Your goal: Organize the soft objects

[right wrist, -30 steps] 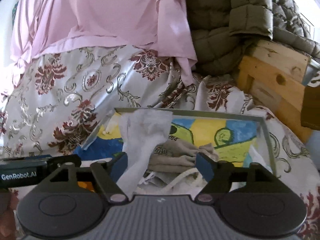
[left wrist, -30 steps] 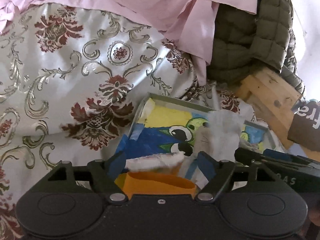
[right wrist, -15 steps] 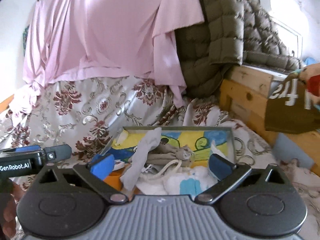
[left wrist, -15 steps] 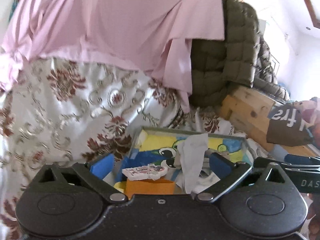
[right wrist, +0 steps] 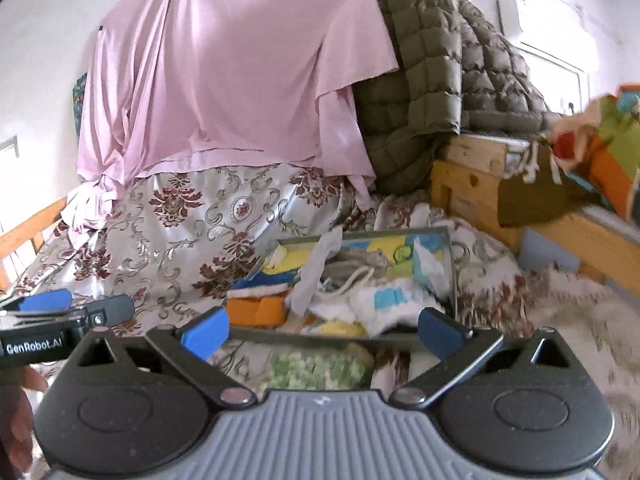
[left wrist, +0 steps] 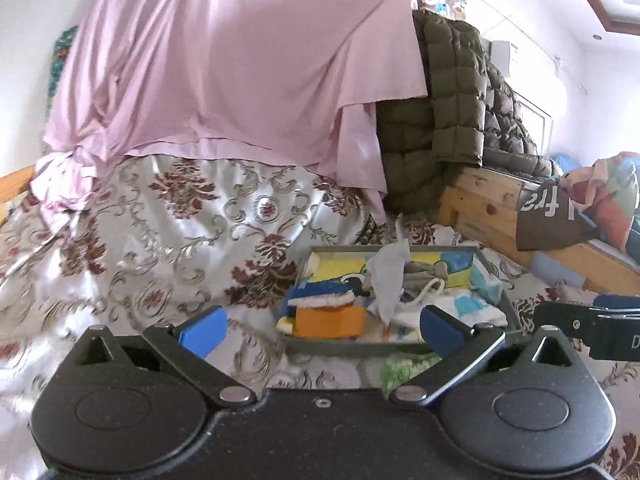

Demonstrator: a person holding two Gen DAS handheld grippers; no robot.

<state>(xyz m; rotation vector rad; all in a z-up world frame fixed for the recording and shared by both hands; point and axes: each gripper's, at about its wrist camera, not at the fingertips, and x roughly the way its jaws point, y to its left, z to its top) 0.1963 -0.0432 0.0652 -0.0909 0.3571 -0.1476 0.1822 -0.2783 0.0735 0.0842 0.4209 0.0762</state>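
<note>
both grippers, left gripper (left wrist: 320, 326) & right gripper (right wrist: 320, 328), jaws fully wide w/ nothing held, facing tray (left wrist: 400, 347) of soft items dead ahead on floral bedspread (left wrist: 160, 248), green cloth (right wrist: 316, 370) just short of tray, nearer right.

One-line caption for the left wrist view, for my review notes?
Left gripper, jaws wide open and empty, faces a grey tray of soft items on a floral bedspread.
</note>
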